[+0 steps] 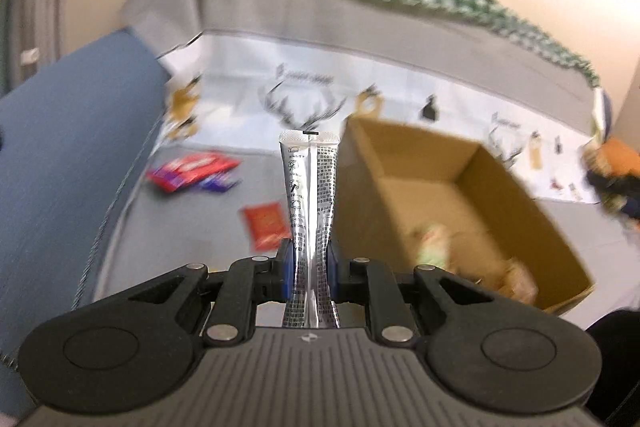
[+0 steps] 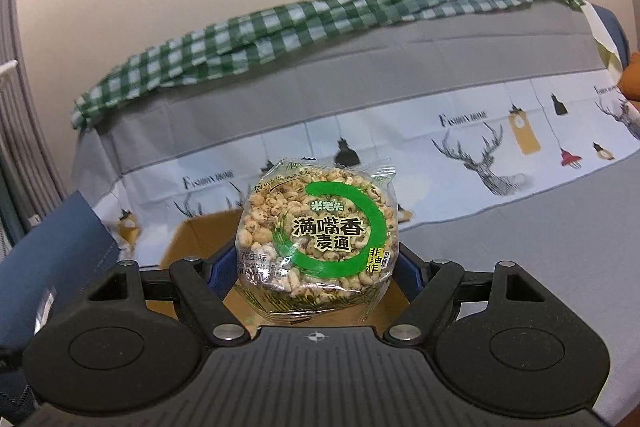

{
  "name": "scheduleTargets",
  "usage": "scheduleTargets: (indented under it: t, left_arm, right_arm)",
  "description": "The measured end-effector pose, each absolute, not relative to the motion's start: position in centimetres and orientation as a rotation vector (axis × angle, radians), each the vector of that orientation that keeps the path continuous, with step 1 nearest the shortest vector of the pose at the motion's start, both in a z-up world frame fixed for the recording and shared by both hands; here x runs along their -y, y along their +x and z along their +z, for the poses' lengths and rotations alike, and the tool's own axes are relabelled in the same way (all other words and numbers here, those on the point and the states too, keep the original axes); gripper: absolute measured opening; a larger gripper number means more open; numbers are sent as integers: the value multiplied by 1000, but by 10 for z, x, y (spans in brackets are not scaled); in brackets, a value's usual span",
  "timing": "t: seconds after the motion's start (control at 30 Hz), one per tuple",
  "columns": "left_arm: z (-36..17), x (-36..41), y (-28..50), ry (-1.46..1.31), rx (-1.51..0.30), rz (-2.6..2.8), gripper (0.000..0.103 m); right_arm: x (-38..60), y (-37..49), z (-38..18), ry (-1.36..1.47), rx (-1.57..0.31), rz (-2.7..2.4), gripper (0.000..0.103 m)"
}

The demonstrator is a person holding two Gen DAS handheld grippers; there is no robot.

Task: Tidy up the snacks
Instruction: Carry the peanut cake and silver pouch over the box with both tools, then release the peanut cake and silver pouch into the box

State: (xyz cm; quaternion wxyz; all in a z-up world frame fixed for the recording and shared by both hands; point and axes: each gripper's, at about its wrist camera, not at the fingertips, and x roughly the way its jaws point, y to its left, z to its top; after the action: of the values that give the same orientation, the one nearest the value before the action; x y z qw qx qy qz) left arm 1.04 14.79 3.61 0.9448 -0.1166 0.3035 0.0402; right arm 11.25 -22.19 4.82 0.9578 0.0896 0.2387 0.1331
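My left gripper (image 1: 310, 259) is shut on a silver stick sachet (image 1: 309, 195) that stands upright between its blue pads. To its right lies an open cardboard box (image 1: 460, 163) with a few pale snack packs (image 1: 434, 243) inside. Red and purple snack packets (image 1: 192, 171) and a red packet (image 1: 266, 225) lie on the grey cloth to the left. My right gripper (image 2: 316, 263) is shut on a round puffed-grain cake in a clear wrapper with a green ring (image 2: 320, 235), held above the cardboard box (image 2: 200, 235).
A grey and white deer-print cloth (image 2: 480, 155) covers the surface, with a green checked cloth (image 2: 280, 35) bunched along the far edge by the wall. A blue cushion (image 1: 68, 131) lies at the left. Orange and dark items (image 1: 612, 171) sit at the far right.
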Motion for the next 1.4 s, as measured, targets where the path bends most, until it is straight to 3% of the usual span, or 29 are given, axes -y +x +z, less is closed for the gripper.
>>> scheduleTargets:
  t: [0.5, 1.17, 1.2, 1.27, 1.33, 1.4]
  left_arm:
    - [114, -63, 74, -219, -475, -81, 18]
    - [137, -23, 131, -212, -456, -122, 19]
    - [138, -22, 132, -211, -453, -123, 20]
    - [141, -21, 133, -206, -442, -131, 33]
    - [144, -18, 131, -192, -429, -147, 70]
    - [144, -15, 123, -166, -385, -149, 73]
  right_arm:
    - [223, 120, 46, 207, -520, 237, 79]
    - [215, 117, 46, 188, -497, 231, 79]
    - [213, 117, 46, 185, -497, 234, 79]
    - [213, 117, 46, 185, -499, 251, 80]
    - [211, 118, 46, 187, -507, 283, 87]
    - [209, 119, 47, 182, -506, 284, 92]
